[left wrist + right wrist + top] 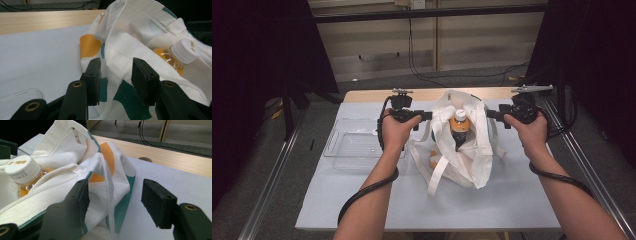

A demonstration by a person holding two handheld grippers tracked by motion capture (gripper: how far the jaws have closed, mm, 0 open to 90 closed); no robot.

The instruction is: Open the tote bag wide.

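White cloth tote bag (462, 145) at table centre, white-capped orange drink bottle (459, 126) inside, mostly hidden. Left gripper (424, 116) at 9 o'clock, right gripper (493, 114) at 3: both jaws apart, cloth between. Clear plastic tray (349, 145) further left.

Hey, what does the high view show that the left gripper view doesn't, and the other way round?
High view alone: the person's two forearms, the right tool at the bag's far side, and the whole clear tray on the table. Left gripper view alone: the left tool open around a fold of the white tote bag, and the teal and orange print. Both: the bag and the white-capped bottle in it.
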